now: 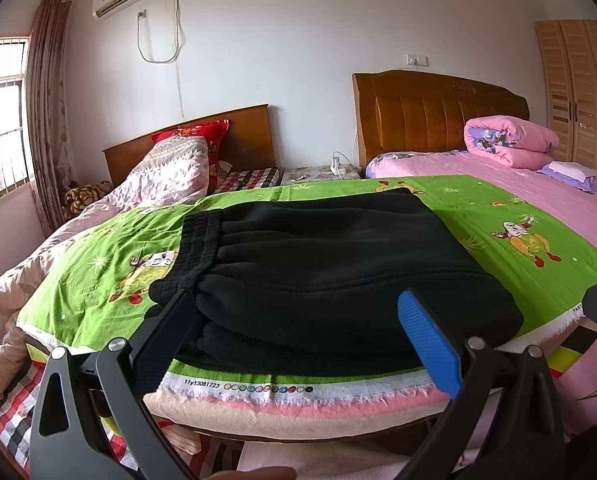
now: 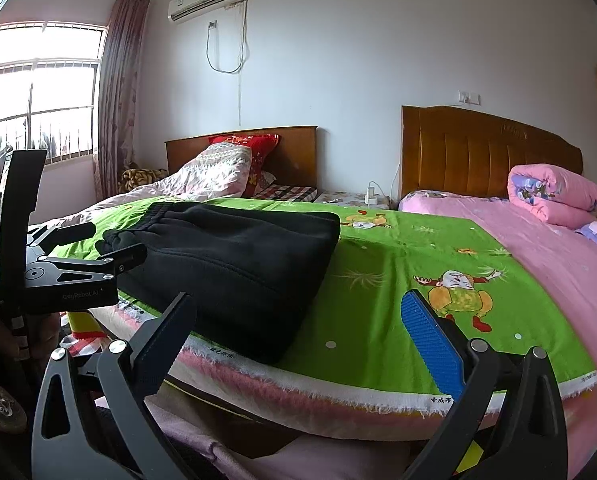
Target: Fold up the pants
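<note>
Both claws, left (image 1: pixel 302 340) and right (image 2: pixel 298 344), stand apart, gripping nothing. Just beyond them the pants (image 1: pixel 318 272) lie in a compact stack on the green cloth (image 1: pixel 498 216) (waistband leftward), folding seemingly finished.

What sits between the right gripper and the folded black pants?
Nothing: in the right wrist view only bare green cartoon sheet separates the open right gripper from the pants.

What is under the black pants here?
The pants lie folded on a green cartoon-print cloth, which shows on every side of them. Below its near edge, pink padding peeks out. What lies directly beneath the pants is covered.
</note>
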`<action>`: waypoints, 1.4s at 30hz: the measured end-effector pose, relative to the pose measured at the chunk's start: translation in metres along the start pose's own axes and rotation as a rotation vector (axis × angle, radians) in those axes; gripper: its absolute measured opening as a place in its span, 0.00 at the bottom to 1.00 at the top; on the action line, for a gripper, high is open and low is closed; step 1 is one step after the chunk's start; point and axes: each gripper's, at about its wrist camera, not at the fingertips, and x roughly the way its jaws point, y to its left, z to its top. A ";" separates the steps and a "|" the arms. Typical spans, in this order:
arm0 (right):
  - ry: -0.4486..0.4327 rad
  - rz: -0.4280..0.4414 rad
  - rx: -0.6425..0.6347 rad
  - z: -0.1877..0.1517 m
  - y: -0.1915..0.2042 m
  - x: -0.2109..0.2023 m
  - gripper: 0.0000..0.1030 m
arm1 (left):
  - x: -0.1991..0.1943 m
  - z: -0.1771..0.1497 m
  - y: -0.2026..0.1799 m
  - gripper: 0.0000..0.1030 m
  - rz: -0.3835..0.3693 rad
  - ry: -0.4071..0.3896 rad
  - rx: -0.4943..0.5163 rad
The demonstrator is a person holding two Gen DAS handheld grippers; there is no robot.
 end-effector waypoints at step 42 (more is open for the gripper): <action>0.005 0.006 0.002 0.000 0.000 0.001 0.96 | 0.004 0.001 0.003 0.99 0.010 0.033 -0.026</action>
